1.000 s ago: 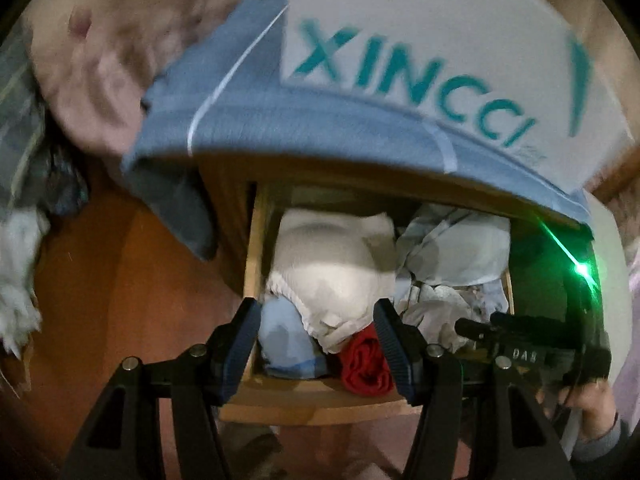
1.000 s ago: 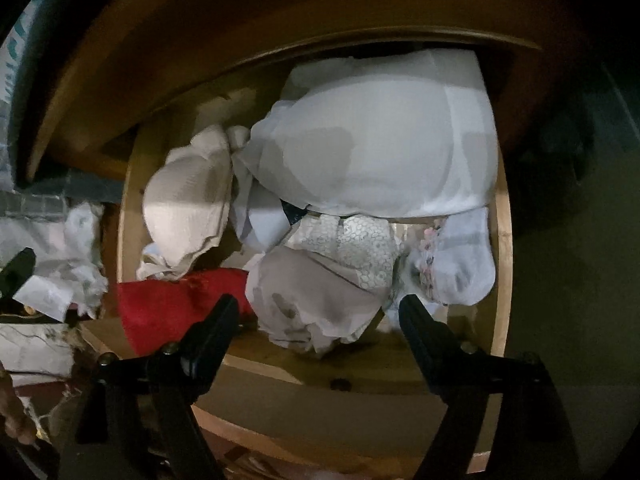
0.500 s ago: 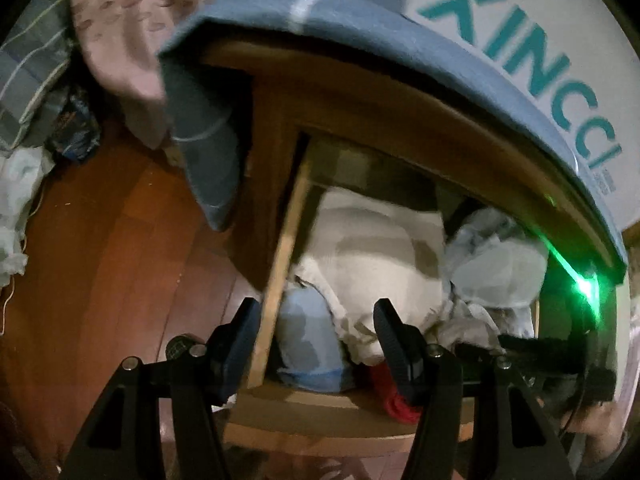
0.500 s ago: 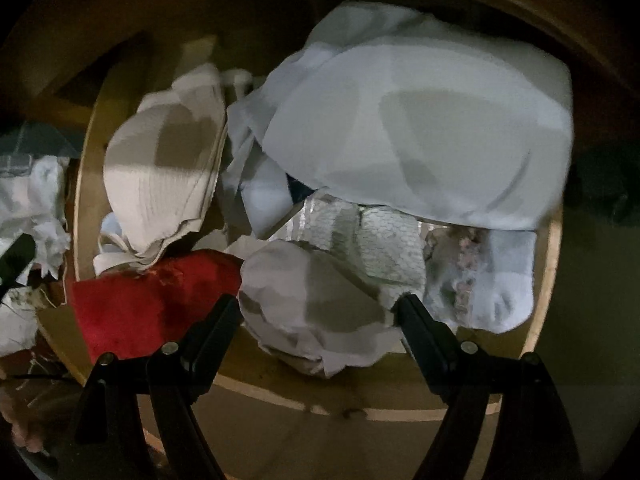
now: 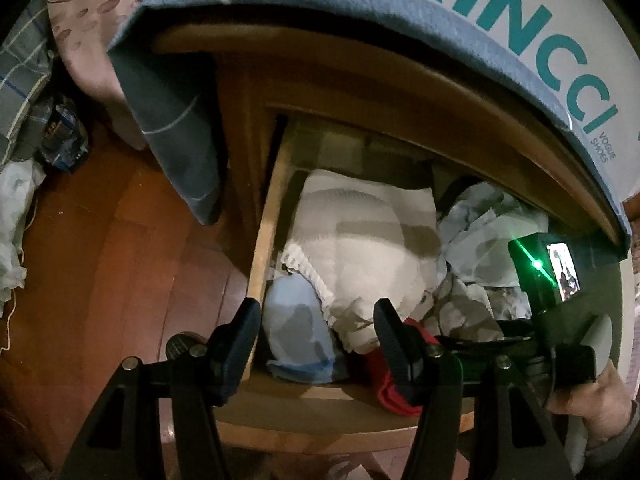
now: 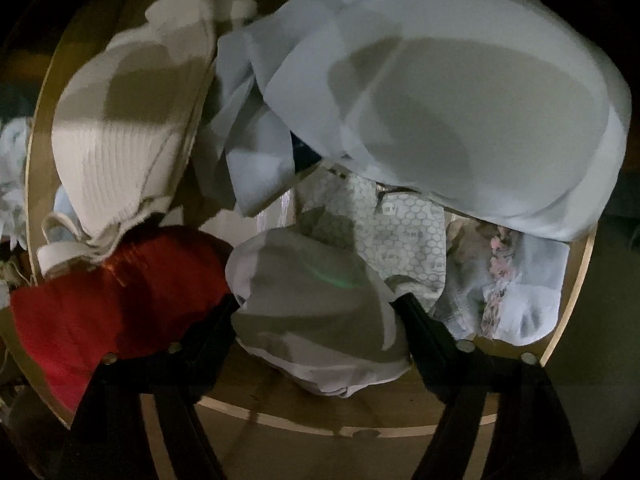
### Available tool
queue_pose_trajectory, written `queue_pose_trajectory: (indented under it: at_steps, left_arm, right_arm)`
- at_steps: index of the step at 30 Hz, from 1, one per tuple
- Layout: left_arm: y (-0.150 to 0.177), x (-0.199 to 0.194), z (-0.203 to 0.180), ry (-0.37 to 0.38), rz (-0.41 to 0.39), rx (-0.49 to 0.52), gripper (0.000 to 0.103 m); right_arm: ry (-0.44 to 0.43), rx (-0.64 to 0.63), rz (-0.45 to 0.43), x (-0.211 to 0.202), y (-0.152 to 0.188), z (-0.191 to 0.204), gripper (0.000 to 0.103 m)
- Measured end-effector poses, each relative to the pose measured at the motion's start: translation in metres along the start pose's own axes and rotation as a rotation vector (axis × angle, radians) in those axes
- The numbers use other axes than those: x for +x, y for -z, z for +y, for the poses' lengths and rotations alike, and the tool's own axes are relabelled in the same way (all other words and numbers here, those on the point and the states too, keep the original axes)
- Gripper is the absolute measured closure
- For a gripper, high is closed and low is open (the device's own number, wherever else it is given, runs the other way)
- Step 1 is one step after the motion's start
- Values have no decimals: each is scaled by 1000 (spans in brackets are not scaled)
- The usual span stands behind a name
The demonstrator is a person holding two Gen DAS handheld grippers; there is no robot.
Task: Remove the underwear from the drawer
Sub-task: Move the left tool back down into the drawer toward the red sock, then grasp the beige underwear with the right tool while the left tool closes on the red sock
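The wooden drawer [image 5: 304, 404] stands open and is full of underwear. In the left wrist view my left gripper [image 5: 318, 320] is open above the drawer's front left corner, over a light blue piece [image 5: 298, 336] and a cream ribbed piece [image 5: 360, 240]. A red piece [image 5: 394, 392] lies at the front. In the right wrist view my right gripper [image 6: 318, 312] is open, its fingers on either side of a pale grey piece [image 6: 316, 304] at the drawer's front. The red piece [image 6: 116, 292] lies to its left, the cream ribbed piece [image 6: 132, 132] behind it.
A large white garment [image 6: 460, 112] fills the drawer's back right, with a patterned piece [image 6: 404, 236] and a lace-trimmed one [image 6: 508, 288] below it. A blue cloth [image 5: 176, 120] and a white XINCCI bag [image 5: 540, 40] lie on the cabinet top. Wooden floor [image 5: 100, 280] lies left.
Both grippers have moved closer to the drawer. The right gripper has come down so its fingers flank the pale grey piece. The left gripper has shifted toward the drawer's left front corner.
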State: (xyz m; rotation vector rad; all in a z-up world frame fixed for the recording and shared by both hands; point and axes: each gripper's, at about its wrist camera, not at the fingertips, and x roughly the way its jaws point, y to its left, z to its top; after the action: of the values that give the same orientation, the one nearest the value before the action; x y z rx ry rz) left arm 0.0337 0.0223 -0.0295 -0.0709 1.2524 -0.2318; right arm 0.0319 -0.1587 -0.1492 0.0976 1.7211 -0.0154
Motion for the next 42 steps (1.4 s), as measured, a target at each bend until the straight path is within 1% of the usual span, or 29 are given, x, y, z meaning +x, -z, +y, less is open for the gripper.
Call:
queue_pose_trajectory:
  at_steps: [1, 3, 4, 5, 6, 9, 12, 16, 19, 22, 24, 26, 27, 29, 33, 36, 39, 42]
  left_arm:
    - [0, 1, 0, 3, 4, -2, 43]
    - [-1, 2, 0, 11, 9, -14, 43]
    - [-1, 2, 1, 18, 13, -19, 43]
    - [0, 3, 1, 27, 17, -23, 43]
    - [0, 4, 1, 33, 21, -27, 43]
    - [0, 5, 0, 44, 30, -31, 43]
    - [1, 7, -3, 45, 35, -21, 43]
    - [3, 9, -12, 72, 50, 5, 43]
    - [5, 9, -20, 94, 58, 36, 43]
    - [6, 9, -27, 105, 53, 64, 43]
    - [6, 11, -31, 110, 64, 81, 43]
    - [8, 14, -35, 110, 83, 96, 43]
    - [9, 16, -37, 111, 93, 103, 43]
    - [10, 19, -40, 112, 107, 114, 43]
    - [12, 21, -43, 111, 119, 127, 43]
    - [15, 25, -45, 106, 142, 133, 43]
    - [18, 30, -47, 99, 173, 135, 43]
    - [21, 33, -50, 91, 187, 151, 43]
  right_arm:
    - [0, -4, -2, -1, 1, 0, 37]
    - [-5, -10, -10, -1, 5, -1, 45]
    - [-11, -7, -20, -3, 6, -2, 47]
    - [-17, -3, -29, -5, 11, -5, 53]
    - [-24, 6, -46, -8, 14, -8, 62]
    - [-48, 27, -90, -15, 23, -18, 75]
    - [-75, 47, -148, -22, 33, -26, 81]
    - [-92, 72, -237, -29, 60, -41, 85]
    - [-99, 102, -291, -36, 74, -49, 86]
    - [-94, 116, -333, -47, 82, -59, 86]
    - [-115, 132, -354, -58, 81, -61, 87]
    - [-135, 153, -379, -68, 86, -72, 87]
    - [-137, 156, -387, -73, 85, -76, 87]
    - [-150, 175, -409, -80, 100, -87, 87]
    - [-181, 200, -432, -91, 112, -102, 87]
    - [-174, 204, -453, -108, 109, -109, 87]
    - [-196, 205, -455, -116, 107, -113, 87]
    - [-146, 173, -482, -123, 107, -107, 87]
